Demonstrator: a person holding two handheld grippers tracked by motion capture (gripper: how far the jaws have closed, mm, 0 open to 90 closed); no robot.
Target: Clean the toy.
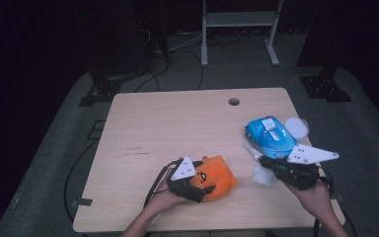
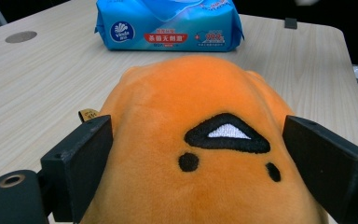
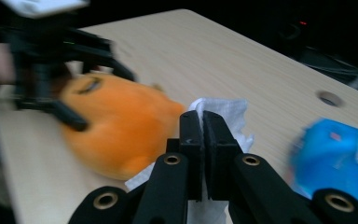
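Plush toy (image 2: 205, 154): soft, light, clamped at flanks by left gripper (image 2: 198, 163) | Wet wipe (image 3: 223, 116): limp, tearable, pinched at edge by right gripper (image 3: 202, 126)

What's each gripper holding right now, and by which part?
The left gripper clamps the orange plush toy by its two sides. The right gripper is shut on a white wipe, pinching it near one edge.

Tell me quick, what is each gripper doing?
Left gripper: jaws closed on the orange plush toy.
Right gripper: jaws shut on a white wipe.
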